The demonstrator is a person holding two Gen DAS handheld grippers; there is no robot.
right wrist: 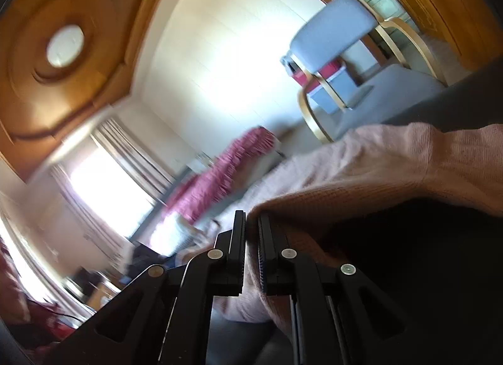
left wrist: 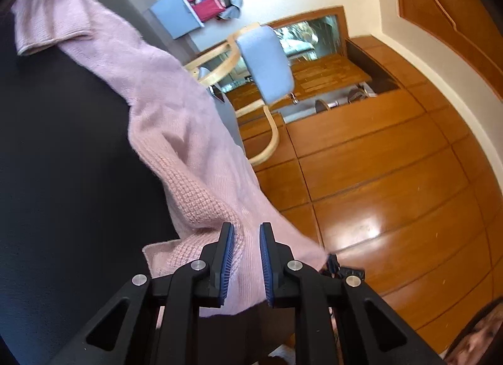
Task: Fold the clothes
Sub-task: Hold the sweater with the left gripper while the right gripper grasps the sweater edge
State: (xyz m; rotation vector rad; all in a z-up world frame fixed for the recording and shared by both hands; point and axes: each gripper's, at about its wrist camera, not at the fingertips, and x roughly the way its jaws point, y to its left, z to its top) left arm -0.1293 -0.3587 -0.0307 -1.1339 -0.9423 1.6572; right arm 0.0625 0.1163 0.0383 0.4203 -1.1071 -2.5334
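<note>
We see the left tool [left wrist: 246, 266] with jaws narrowly apart, pink sweater [left wrist: 176, 132] fabric running between them; whether the pads press on it we cannot tell. From there the sweater stretches toward 11 o'clock across a dark surface [left wrist: 63, 176]. Right tool [right wrist: 251, 255] is clamped on the sweater's edge, the knit trailing off toward 2 o'clock. Grey chair [left wrist: 267, 63] at 12 o'clock in the left view.

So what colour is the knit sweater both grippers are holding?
Pale pink sweater; clearest in the left wrist view.
</note>
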